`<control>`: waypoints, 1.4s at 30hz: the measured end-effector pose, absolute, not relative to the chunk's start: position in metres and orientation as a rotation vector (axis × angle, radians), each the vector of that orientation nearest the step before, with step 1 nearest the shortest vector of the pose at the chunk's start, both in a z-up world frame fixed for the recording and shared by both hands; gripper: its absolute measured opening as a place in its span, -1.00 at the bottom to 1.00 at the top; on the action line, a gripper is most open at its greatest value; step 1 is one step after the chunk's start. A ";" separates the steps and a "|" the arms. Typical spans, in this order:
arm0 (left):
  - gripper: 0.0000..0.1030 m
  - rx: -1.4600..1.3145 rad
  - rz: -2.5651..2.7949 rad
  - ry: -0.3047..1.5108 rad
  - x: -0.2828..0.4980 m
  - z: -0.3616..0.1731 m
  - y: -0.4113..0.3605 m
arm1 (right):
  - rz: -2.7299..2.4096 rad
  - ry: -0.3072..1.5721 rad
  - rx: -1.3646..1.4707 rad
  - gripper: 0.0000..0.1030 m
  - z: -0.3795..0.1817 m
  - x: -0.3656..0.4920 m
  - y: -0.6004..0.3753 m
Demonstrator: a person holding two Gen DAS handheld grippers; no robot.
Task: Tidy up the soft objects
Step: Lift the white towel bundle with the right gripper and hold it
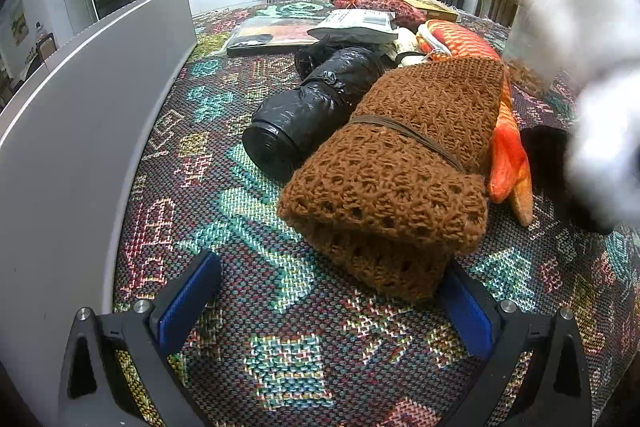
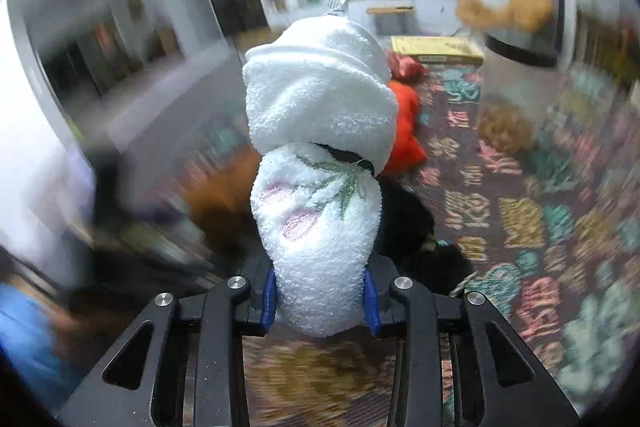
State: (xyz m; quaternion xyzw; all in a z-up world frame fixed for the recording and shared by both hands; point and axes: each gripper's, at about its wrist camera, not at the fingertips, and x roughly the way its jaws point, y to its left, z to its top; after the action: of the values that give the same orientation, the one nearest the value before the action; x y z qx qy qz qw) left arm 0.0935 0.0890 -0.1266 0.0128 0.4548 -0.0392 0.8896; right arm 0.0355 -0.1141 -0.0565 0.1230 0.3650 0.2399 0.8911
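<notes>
A folded brown knitted scarf [image 1: 404,163], bound by a dark band, lies on the patterned table cloth [image 1: 256,267]. My left gripper [image 1: 328,299] is open just in front of it; its right pad touches the scarf's near end. An orange knitted piece [image 1: 508,155] lies under and behind the scarf. My right gripper [image 2: 320,301] is shut on a rolled white towel [image 2: 320,155] with a green leaf pattern and holds it up above the table. The towel also shows as a white blur in the left wrist view [image 1: 580,39]. The right wrist view is motion-blurred.
A black plastic-wrapped roll [image 1: 308,111] lies left of the scarf. A grey upright panel [image 1: 80,131] stands along the left. Behind are a white packet [image 1: 356,25], a flat clear bag [image 1: 272,35], a red knit roll [image 1: 376,3] and a yellow box [image 2: 436,49]. A black soft item [image 1: 556,167] lies right.
</notes>
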 end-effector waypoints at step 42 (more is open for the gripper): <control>1.00 0.024 -0.081 0.945 0.093 -0.127 0.089 | -0.228 1.049 0.121 0.70 -0.123 0.084 -0.257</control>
State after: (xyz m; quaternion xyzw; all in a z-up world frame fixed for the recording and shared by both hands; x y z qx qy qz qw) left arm 0.0934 0.0889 -0.1266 0.0117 0.4550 -0.0391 0.8896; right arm 0.0842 -0.2568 -0.1229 0.0577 0.4993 -0.1086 0.8577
